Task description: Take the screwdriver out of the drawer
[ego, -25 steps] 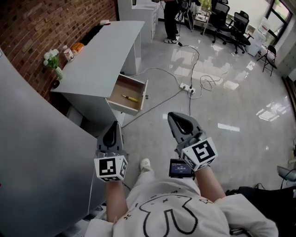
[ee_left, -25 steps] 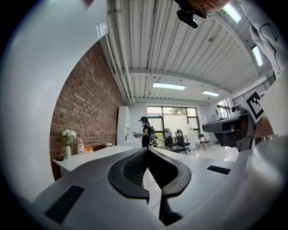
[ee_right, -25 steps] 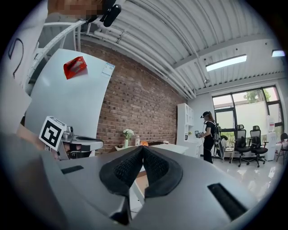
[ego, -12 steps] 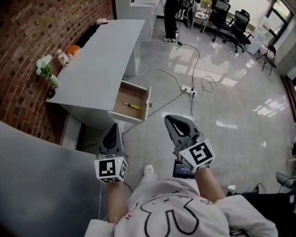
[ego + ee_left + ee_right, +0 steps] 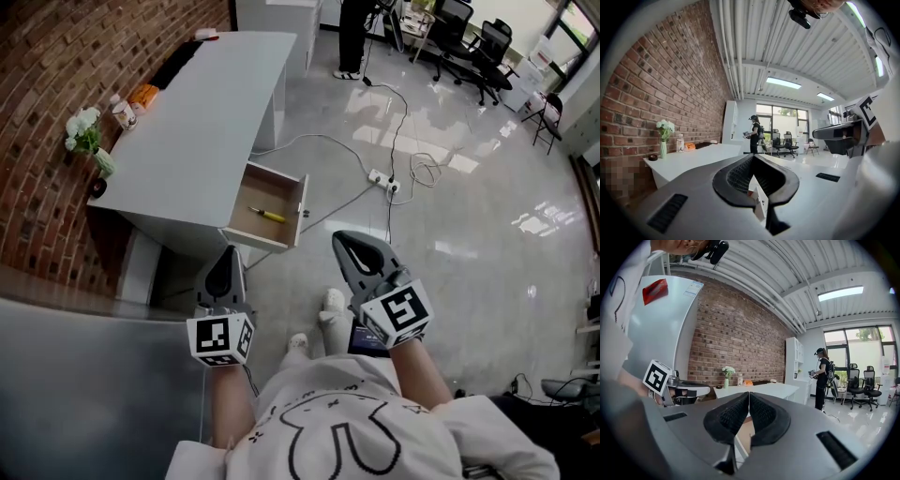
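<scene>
A yellow-handled screwdriver (image 5: 267, 215) lies in the open wooden drawer (image 5: 292, 223) under the front edge of the white desk (image 5: 197, 131). My left gripper (image 5: 225, 260) hangs just below the drawer's near corner, jaws shut and empty. To its right, over the floor, my right gripper (image 5: 352, 246) is held with its jaws shut on nothing. In the right gripper view the shut gripper (image 5: 748, 399) points toward the desk (image 5: 759, 389). The left gripper (image 5: 757, 161) points along the desk (image 5: 693, 157) in its own view.
A vase of white flowers (image 5: 86, 134), a bottle (image 5: 121, 112) and an orange item (image 5: 143, 96) stand on the desk by the brick wall (image 5: 75, 56). A power strip and cables (image 5: 384, 180) lie on the floor. A person (image 5: 354, 37) stands beyond, near office chairs (image 5: 473, 47).
I have stepped closer to the desk; the drawer now sits nearer both grippers. A grey surface at the left has dropped lower in view. Both grippers stay shut.
</scene>
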Available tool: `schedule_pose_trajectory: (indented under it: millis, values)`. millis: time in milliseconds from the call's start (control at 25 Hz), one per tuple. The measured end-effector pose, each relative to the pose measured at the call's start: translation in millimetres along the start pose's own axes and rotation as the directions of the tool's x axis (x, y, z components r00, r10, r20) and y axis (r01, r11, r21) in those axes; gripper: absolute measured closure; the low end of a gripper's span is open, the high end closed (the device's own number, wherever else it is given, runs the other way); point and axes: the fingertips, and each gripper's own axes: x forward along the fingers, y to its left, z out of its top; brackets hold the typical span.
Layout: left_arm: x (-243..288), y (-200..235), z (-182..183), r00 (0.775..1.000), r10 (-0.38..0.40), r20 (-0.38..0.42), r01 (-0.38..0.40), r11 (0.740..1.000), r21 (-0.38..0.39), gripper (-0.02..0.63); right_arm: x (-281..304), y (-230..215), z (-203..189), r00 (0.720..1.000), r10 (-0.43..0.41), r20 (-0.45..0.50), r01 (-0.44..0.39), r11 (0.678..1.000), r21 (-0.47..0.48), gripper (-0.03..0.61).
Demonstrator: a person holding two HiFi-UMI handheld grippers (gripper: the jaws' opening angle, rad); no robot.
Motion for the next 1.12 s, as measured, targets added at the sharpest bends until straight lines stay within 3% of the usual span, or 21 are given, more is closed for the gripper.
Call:
schedule_pose_trajectory:
  millis: [160,360,640,880,1120]
  values:
    - [10,9,-6,1.0,0.024,-0.02,-0.024,1.0,0.019,0.603,18,-9,-9,0.999,0.033,-0.002,-0.033,0.999,0.017,0.56]
    - [27,22,-11,0.993,0.111,-0.033,-0.111,0.994,0.009,0.603,47,-25,-15,0.994,0.113,0.005,-0.113,0.993,0.026,0.56]
    - [61,34,-5,0.966,0.257,-0.035,-0.257,0.966,0.007,0.603,100,-65,-9,0.969,0.247,0.029,-0.247,0.969,0.021,0.559]
    - [92,45,-3,0.919,0.394,-0.037,-0.394,0.919,0.004,0.603,150,-104,-10,0.937,0.346,0.041,-0.348,0.937,0.034,0.558]
    - [106,47,-13,0.848,0.526,-0.064,-0.528,0.849,-0.008,0.603,192,-129,-18,0.883,0.468,0.039,-0.47,0.882,0.041,0.56]
